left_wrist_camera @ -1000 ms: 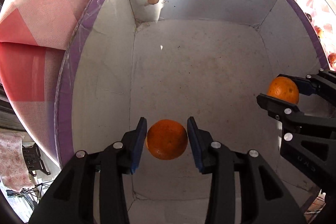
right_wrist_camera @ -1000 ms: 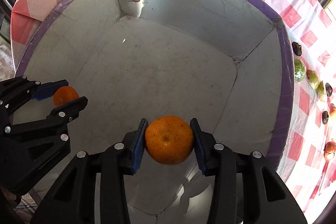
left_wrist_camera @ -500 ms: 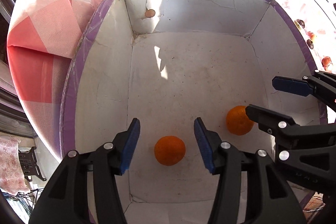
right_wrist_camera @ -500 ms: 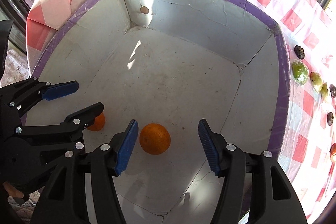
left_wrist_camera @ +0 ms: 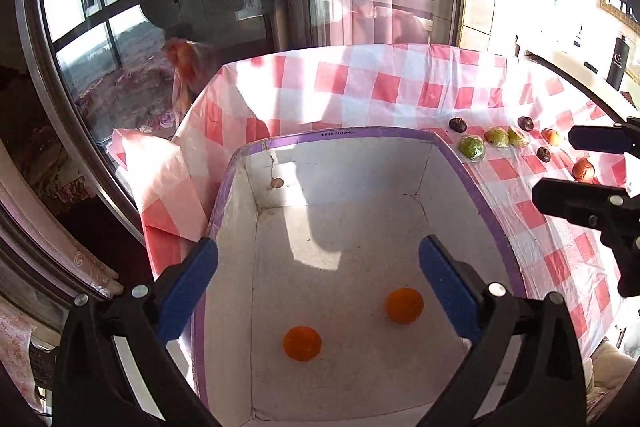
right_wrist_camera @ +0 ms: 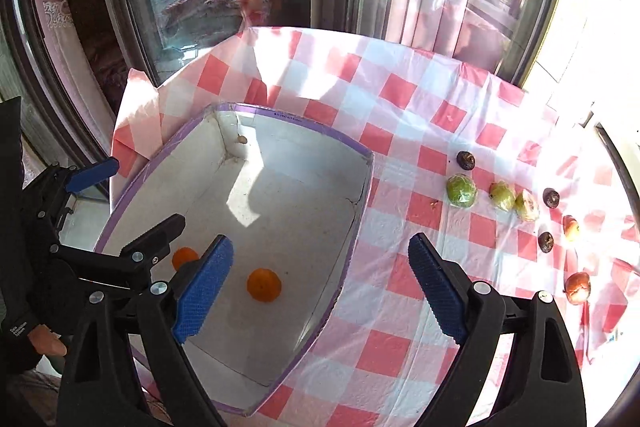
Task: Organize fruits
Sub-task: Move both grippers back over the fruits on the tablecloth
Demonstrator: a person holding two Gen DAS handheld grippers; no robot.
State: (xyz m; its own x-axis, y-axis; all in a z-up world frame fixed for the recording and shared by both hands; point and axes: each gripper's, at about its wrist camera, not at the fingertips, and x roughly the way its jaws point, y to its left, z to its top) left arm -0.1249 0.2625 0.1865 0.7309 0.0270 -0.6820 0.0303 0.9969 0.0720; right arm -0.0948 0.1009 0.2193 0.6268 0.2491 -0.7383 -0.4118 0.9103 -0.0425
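Note:
Two oranges lie on the floor of a white box with a purple rim (left_wrist_camera: pixel 472 183): one (left_wrist_camera: pixel 302 343) at the front left, one (left_wrist_camera: pixel 404 305) to its right. In the right wrist view they show as the nearer orange (right_wrist_camera: pixel 263 284) and the farther orange (right_wrist_camera: pixel 184 257), partly hidden by the left gripper (right_wrist_camera: pixel 132 195). My left gripper (left_wrist_camera: pixel 318 283) is open and empty, high above the box. My right gripper (right_wrist_camera: pixel 318 283) is open and empty above the box's right rim (right_wrist_camera: pixel 352 239); it also shows in the left wrist view (left_wrist_camera: pixel 568 163).
Several fruits lie on the red-checked tablecloth (right_wrist_camera: pixel 400 99) right of the box: a green one (right_wrist_camera: pixel 462 191), two yellowish ones (right_wrist_camera: pixel 503 195), dark round ones (right_wrist_camera: pixel 466 160), reddish ones (right_wrist_camera: pixel 578 287). Windows stand behind the table. A black bottle (left_wrist_camera: pixel 617 61) is at far right.
Both grippers opened and let their oranges drop into the box, then rose well above it and opened wider. The table and the row of fruits came into view.

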